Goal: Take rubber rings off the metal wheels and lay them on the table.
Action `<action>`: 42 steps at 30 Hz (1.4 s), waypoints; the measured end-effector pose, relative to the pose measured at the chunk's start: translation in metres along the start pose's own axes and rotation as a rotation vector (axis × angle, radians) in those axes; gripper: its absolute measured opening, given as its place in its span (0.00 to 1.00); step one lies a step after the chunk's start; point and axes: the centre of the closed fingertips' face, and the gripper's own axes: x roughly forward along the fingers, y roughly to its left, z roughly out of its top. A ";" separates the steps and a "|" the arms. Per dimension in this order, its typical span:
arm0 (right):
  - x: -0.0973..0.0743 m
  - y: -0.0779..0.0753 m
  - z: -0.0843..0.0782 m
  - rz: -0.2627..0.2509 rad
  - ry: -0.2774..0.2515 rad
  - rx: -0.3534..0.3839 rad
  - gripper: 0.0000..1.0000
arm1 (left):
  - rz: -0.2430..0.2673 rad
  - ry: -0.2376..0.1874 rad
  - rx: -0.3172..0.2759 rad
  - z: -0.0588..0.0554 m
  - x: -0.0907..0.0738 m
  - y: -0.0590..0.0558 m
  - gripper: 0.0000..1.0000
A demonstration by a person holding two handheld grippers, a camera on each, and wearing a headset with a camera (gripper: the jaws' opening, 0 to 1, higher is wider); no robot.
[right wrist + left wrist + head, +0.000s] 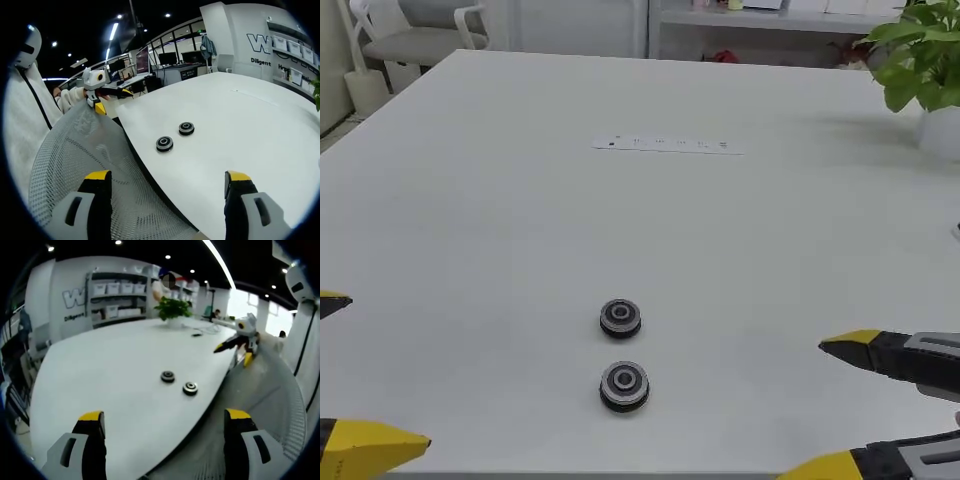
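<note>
On the table (520, 200), close to its front edge, two metal wheels lie flat with hub faces up. The near wheel (624, 386) sits directly in front of the far wheel (620, 318), close to it but not touching. Each has a dark rubber ring (624, 403) around its rim, so I judge that no ring has been removed yet.

I hold the left gripper (375, 370) at the left edge of the head view and the right gripper (808, 408) at the right edge. Both sets of jaws are spread wide and empty, and they point inward toward the wheels.

The wheels lie between the two grippers, well apart from both. In the left gripper view they sit ahead and slightly right of centre. In the right gripper view they sit ahead and slightly left.

Neither gripper is clearly nearer, so either can lead. The wheels are round with upright axles, so they favour no approach direction. I judge the near wheel the easier first target: one gripper steadies the hub while the other peels the ring at the rim.
</note>
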 end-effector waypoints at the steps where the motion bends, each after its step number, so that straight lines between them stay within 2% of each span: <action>1: 0.000 0.000 0.000 0.001 0.000 0.001 0.90 | -0.001 0.001 0.000 0.000 0.000 0.000 1.00; 19: 0.001 -0.002 -0.001 0.000 -0.012 0.047 0.91 | -0.029 0.014 -0.003 -0.003 0.003 -0.002 1.00; 33: 0.003 -0.002 0.000 0.018 -0.022 0.061 0.94 | -0.033 0.034 0.011 -0.006 0.006 0.003 1.00; 39: 0.006 -0.006 -0.004 0.021 -0.017 0.052 0.93 | -0.052 0.046 0.018 -0.007 0.009 0.002 1.00; 42: 0.007 -0.006 -0.003 0.031 -0.016 0.042 0.92 | -0.067 0.032 0.026 -0.005 0.011 -0.002 1.00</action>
